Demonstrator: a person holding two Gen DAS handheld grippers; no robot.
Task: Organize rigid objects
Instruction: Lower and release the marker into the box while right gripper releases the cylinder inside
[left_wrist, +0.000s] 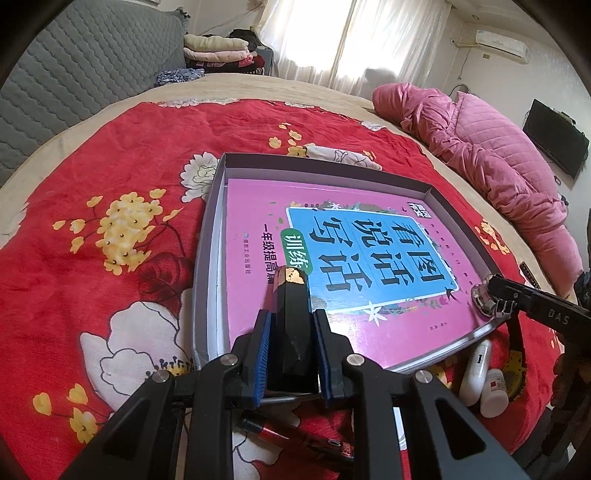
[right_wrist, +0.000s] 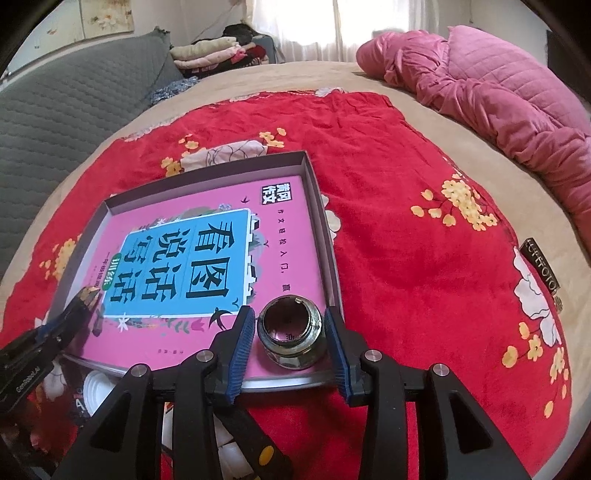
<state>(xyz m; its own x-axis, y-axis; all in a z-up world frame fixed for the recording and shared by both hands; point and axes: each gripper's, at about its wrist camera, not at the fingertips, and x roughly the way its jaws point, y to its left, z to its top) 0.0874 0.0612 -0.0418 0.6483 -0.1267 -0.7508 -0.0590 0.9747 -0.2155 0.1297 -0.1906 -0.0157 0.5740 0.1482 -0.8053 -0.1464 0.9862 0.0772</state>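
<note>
**Both grippers over the tray, one object in each**

My left gripper (left_wrist: 290, 328) pinches a black faceted block (left_wrist: 291, 332) with a gold-flecked tip; its blue pads press on both sides of the block, which points out over the near-left part of the pink book (left_wrist: 332, 258). My right gripper (right_wrist: 290, 345) has its fingers spread around a short metal ring (right_wrist: 291, 334), a hollow threaded fitting that stands upright on the book's near-right corner. I see a gap between each pad and the ring, so nothing presses on it.

The book lies flat inside a shallow grey tray (left_wrist: 207, 236) and fills most of it. The tray sits on a red floral blanket (left_wrist: 110, 184) spread over a bed.

Near the tray's near-right corner, on the blanket, lie a white capsule-shaped case (left_wrist: 476, 365), a small white bottle (left_wrist: 495, 391) and a yellow-and-black watch (left_wrist: 515, 362). A red-and-black pen (left_wrist: 295, 439) lies under my left gripper. A pink quilt (left_wrist: 480, 147) is bunched at the far right, and folded clothes (left_wrist: 218, 51) are stacked far left.
</note>
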